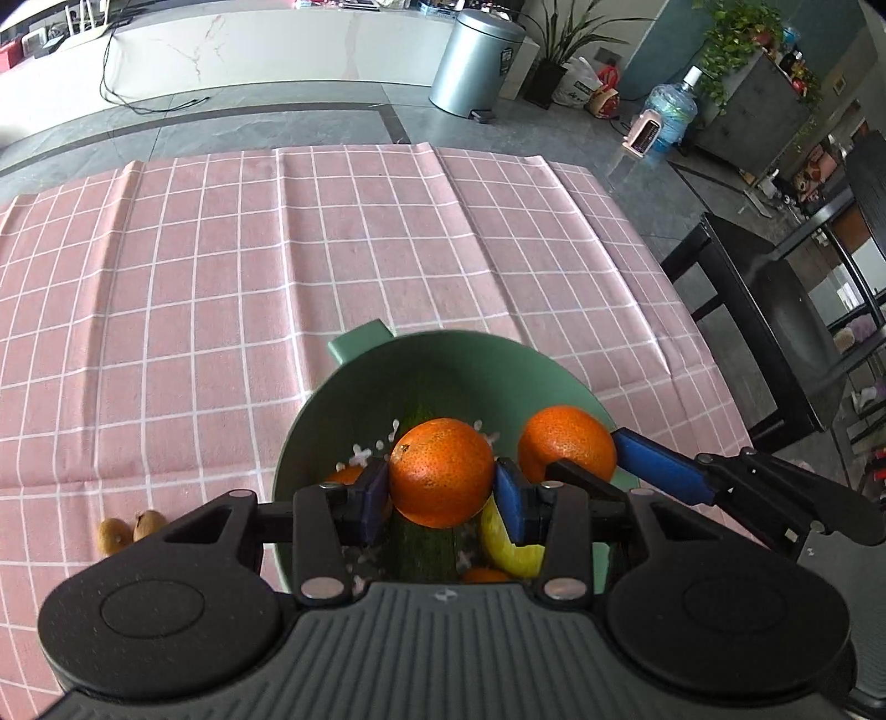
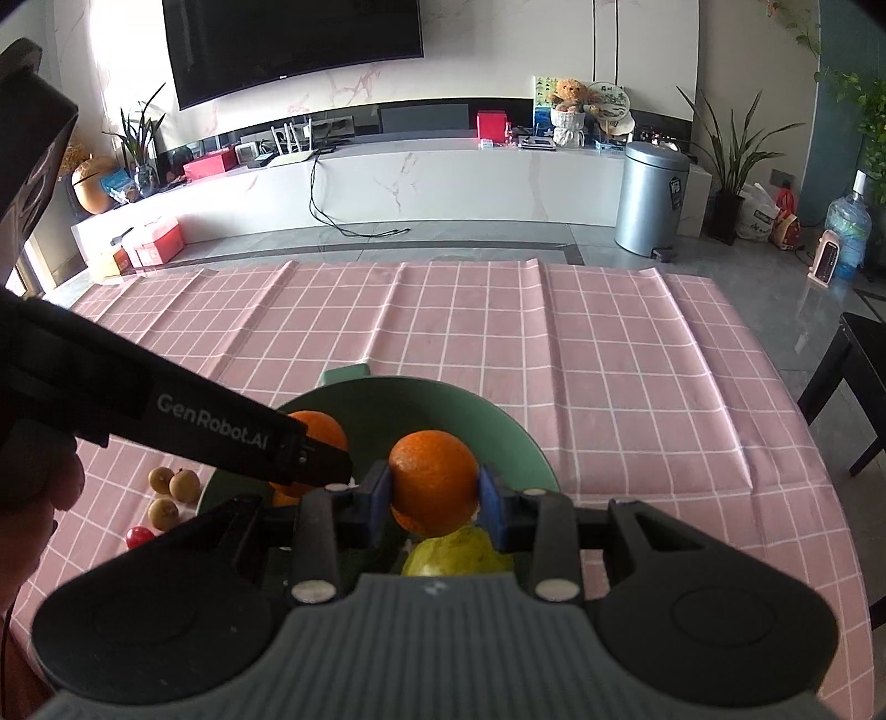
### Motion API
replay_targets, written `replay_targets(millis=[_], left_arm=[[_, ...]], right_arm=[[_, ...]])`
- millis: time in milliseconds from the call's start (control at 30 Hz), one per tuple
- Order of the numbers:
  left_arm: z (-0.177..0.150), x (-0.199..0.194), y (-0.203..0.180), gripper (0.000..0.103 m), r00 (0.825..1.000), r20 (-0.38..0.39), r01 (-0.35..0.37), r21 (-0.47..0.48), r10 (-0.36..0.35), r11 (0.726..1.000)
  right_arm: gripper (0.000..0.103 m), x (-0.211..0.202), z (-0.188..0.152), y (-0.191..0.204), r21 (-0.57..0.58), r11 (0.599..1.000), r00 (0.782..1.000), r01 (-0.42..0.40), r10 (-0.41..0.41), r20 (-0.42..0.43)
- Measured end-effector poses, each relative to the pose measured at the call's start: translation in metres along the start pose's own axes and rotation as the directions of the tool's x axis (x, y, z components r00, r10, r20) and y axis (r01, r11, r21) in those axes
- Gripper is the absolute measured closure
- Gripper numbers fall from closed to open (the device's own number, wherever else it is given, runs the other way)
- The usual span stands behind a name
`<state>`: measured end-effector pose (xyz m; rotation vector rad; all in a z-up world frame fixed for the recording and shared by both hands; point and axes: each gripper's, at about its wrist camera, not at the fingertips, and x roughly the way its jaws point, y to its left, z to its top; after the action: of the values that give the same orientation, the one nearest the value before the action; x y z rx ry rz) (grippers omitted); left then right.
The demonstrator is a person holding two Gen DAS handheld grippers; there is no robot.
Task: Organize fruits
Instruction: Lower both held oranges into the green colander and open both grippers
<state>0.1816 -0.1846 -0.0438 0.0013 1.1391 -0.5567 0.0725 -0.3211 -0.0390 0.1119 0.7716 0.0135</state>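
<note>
Both grippers hang over the round green plastic bowl [image 2: 515,437] near the pink checked tablecloth's [image 2: 609,354] front edge — the left gripper [image 1: 441,490] clamping one round orange mandarin [image 1: 441,471], the right gripper [image 2: 434,498] clamping another mandarin [image 2: 433,482] — likely for dropping in.

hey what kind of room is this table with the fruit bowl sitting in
Most likely a home living and dining room: a big wall-mounted television above a long marble media console, potted plants, and a table under a pink checked tablecloth.
</note>
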Motion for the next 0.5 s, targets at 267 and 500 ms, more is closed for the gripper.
replay_targets(millis=[267, 500], left_arm=[[0.015, 0.022, 0.006, 0.057, 1.0, -0.013, -0.023, -0.018, 0.023, 1.0], [0.014, 0.037, 0.009, 0.056, 0.999, -0.044, -0.025, -0.007, 0.024, 1.0]], right_arm=[[0.072, 0.037, 0.009, -0.002, -0.018, 1.0, 0.998, -0.021, 0.02, -0.054], [0.072, 0.059, 0.003, -0.003, -0.036, 0.999, 0.993, -0.003, -0.002, -0.12]])
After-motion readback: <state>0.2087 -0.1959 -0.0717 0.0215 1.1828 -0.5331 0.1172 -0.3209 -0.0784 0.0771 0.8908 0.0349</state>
